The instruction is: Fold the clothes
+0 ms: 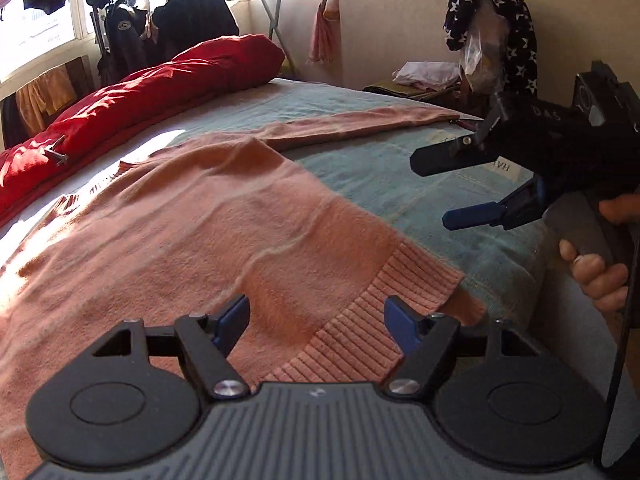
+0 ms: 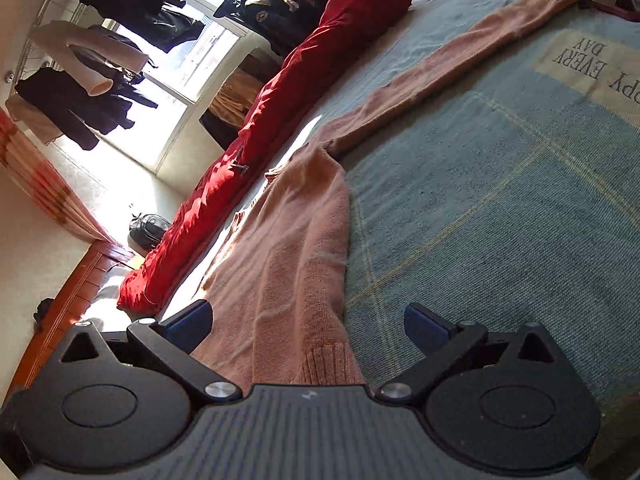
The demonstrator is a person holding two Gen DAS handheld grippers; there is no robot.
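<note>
Your bed [image 1: 384, 176] wears a blue-grey checked cover printed with lettering. On it you have a salmon-pink knit sweater [image 1: 208, 224] spread flat, one sleeve stretched toward the far edge, and a rolled red duvet [image 1: 160, 88] along the window side.

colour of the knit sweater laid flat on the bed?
Salmon pink knit sweater, ribbed hem; clearest in the left wrist view.

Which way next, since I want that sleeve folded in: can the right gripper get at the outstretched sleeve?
Probably yes: the right gripper is open and empty, and only bare blanket lies between it and the sleeve.
</note>
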